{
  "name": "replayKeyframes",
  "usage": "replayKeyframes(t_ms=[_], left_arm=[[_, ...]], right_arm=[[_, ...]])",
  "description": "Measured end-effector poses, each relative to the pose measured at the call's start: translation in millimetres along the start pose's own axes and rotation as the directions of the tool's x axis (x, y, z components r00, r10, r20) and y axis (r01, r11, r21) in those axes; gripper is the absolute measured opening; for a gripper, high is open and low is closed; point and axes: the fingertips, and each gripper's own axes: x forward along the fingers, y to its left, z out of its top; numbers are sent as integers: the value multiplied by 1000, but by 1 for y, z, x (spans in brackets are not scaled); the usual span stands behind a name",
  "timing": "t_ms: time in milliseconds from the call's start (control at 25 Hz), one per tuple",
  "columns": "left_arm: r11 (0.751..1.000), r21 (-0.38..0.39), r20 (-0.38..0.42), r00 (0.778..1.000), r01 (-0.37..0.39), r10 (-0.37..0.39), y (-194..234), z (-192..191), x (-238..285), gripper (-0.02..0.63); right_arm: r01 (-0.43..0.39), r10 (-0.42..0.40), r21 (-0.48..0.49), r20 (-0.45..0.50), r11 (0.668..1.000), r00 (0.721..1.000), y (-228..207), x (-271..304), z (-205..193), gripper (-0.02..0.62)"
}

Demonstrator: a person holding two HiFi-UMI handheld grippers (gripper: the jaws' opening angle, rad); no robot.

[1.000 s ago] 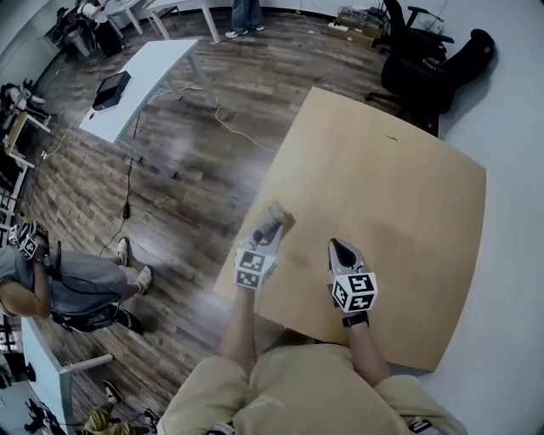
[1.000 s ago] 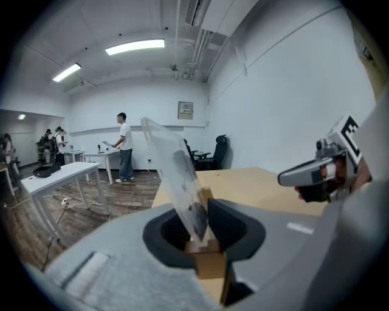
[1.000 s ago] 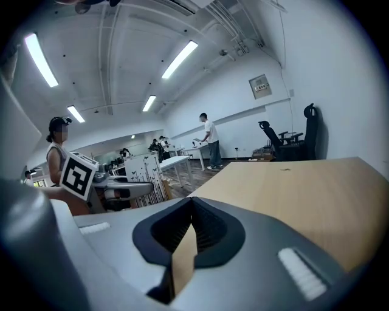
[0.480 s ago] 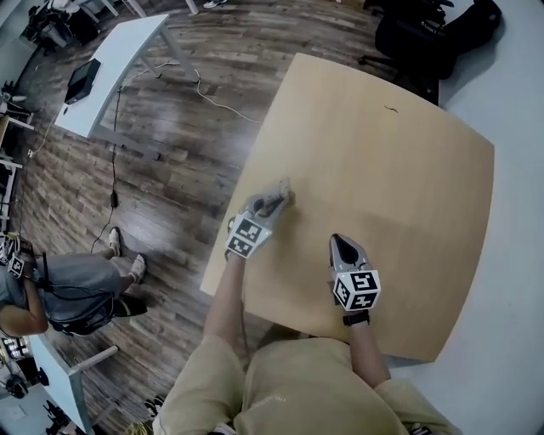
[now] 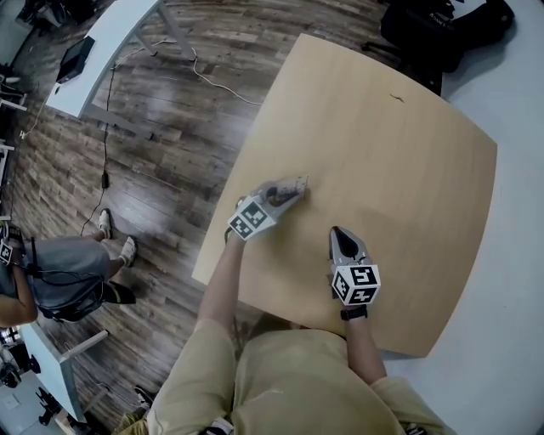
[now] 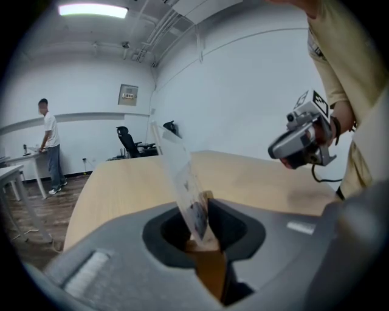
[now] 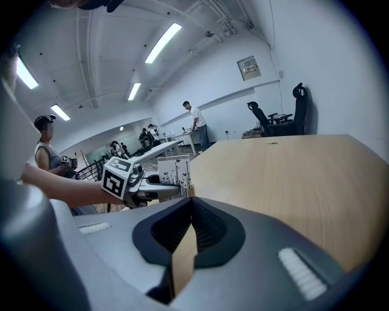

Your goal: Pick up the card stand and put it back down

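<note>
The card stand [image 5: 298,183] is a small wooden base with an upright printed card. My left gripper [image 5: 293,187] is shut on it over the left part of the wooden table [image 5: 408,153]. In the left gripper view the card [image 6: 182,176] leans left between the jaws above its wooden base [image 6: 203,244]. Whether the base touches the table is hidden. My right gripper [image 5: 338,235] rests nearer the front edge, shut and empty. In the right gripper view the stand [image 7: 175,172] shows in the left gripper [image 7: 137,182].
A black office chair [image 5: 438,25] stands beyond the table's far edge. On the wooden floor at the left are a white desk [image 5: 115,30] with a black device [image 5: 75,58], a cable [image 5: 212,72] and a seated person [image 5: 51,285].
My left gripper has carried the card stand from near the table's left edge further in, to the right, and now points more rightward. The right gripper has stayed put.
</note>
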Motion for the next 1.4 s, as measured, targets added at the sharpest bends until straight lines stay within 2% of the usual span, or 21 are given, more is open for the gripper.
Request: replayKeyframes(t_ms=[120, 160, 240, 280, 320, 400, 520, 680, 800, 1040, 1240, 1400], left_arm=[[1000, -2, -19, 1000, -4, 4, 1, -6, 0, 67], [1000, -3, -28, 1000, -10, 9, 2, -8, -2, 88], [999, -26, -30, 999, -29, 29, 5, -9, -7, 168], [998, -49, -26, 999, -45, 44, 8, -8, -10, 260], [995, -72, -21, 998, -63, 62, 10, -7, -14, 325], [990, -103, -13, 995, -101, 100, 10, -3, -25, 374], [978, -126, -5, 986, -164, 165, 7, 5, -52, 407], [960, -164, 36, 971, -226, 234, -11, 22, -94, 407], [956, -142, 74, 960, -256, 268, -34, 42, -122, 388], [934, -116, 157, 923, -337, 352, -87, 79, -175, 286], [910, -171, 241, 880, -378, 410, -127, 102, -210, 188], [898, -200, 279, 856, -391, 435, -157, 115, -221, 84]], right_arm=[[-3, 3, -9, 1, 1000, 1000, 7, 0, 2, 6], [-5, 5, -12, 1, 1000, 1000, 10, -1, 2, 6], [-9, 9, -21, 2, 1000, 1000, 18, -2, 4, 6], [-12, 12, -26, 2, 1000, 1000, 22, -2, 5, 6], [-16, 17, -31, 3, 999, 1000, 26, -4, 6, 6], [-26, 26, -41, 7, 999, 1000, 35, -8, 9, 6], [-40, 42, -54, 25, 998, 999, 54, -14, 18, 6], [-55, 61, -88, 63, 995, 996, 83, -26, 33, 6], [-56, 68, -116, 98, 992, 993, 100, -38, 44, 6], [-46, 74, -165, 168, 985, 983, 137, -72, 52, 6], [-11, 64, -205, 255, 979, 965, 160, -103, 58, 6], [71, 10, -215, 352, 974, 936, 161, -135, 63, 6]])
